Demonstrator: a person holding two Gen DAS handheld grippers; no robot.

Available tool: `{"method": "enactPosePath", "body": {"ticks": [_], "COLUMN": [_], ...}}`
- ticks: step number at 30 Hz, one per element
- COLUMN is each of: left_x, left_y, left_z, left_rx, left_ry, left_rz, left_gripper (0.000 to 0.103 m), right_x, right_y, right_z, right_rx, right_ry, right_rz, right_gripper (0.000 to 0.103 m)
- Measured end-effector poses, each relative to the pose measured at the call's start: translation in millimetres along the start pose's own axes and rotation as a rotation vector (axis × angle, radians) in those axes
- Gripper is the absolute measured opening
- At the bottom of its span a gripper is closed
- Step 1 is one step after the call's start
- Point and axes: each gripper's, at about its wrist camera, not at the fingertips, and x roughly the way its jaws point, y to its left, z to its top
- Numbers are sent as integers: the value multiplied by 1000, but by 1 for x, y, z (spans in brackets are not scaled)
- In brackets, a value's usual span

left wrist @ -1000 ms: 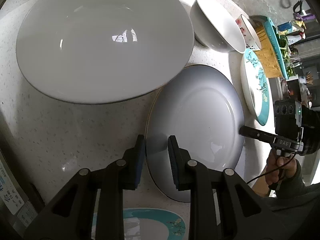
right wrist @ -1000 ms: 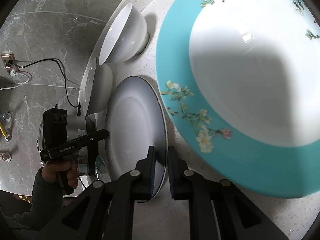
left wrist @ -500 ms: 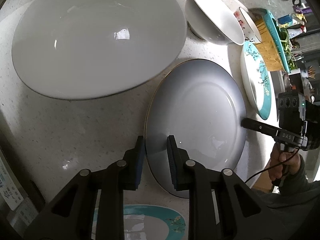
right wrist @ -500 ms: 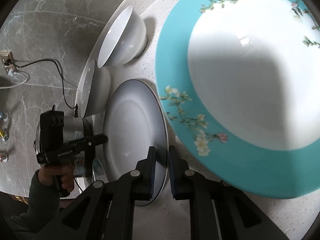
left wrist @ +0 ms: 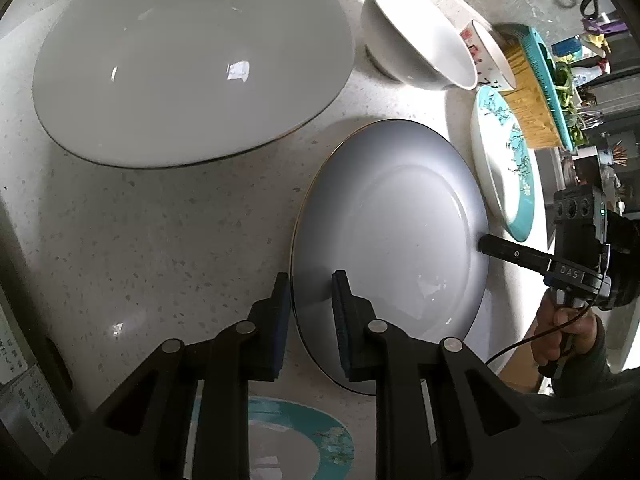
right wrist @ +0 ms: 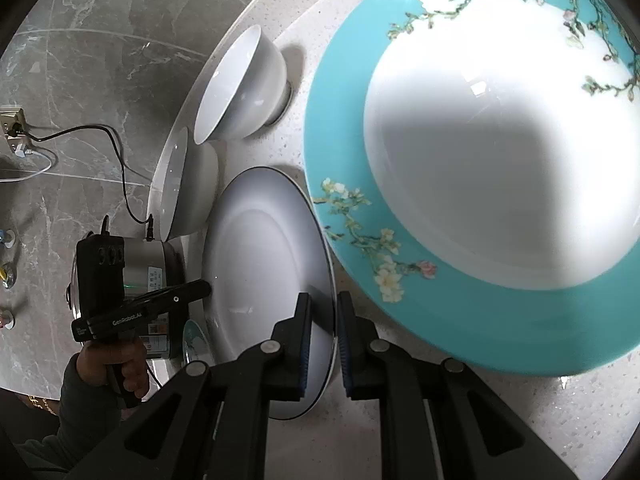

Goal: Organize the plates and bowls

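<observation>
Pale grey gold-rimmed porcelain plate (left wrist: 392,232) on the speckled white bench (left wrist: 168,248): my left gripper (left wrist: 310,308) and right gripper (right wrist: 323,328) pinch opposite rims, fingers nearly closed. Left purchase seems shallow; uneven lifting could slip it onto the turquoise floral plate (right wrist: 472,168).

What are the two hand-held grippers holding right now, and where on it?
Both hold the grey gold-rimmed plate by its rim, on opposite sides: the left hand-held gripper at the near edge in its view, the right hand-held gripper across from it.
</observation>
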Motion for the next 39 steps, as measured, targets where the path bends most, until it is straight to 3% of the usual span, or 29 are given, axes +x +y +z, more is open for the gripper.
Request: {"method": "enactPosePath", "body": {"ticks": [19, 30, 39], "left_x": [-25, -27, 1], "left_y": [-40, -83, -121], "left_z": [-30, -76, -124], "left_rx": [43, 62, 13], "left_ry": [-18, -6, 15], "left_rz": [-43, -51, -28], "left_gripper": [16, 16, 16], "right_x": [-39, -70, -84], "right_y": [3, -14, -54], "right_z": [-23, -51, -62], "right_rx": [5, 11, 10], "right_ry": [-36, -31, 34], "right_rz": [-20, -35, -29], "right_gripper": [15, 16, 17]}}
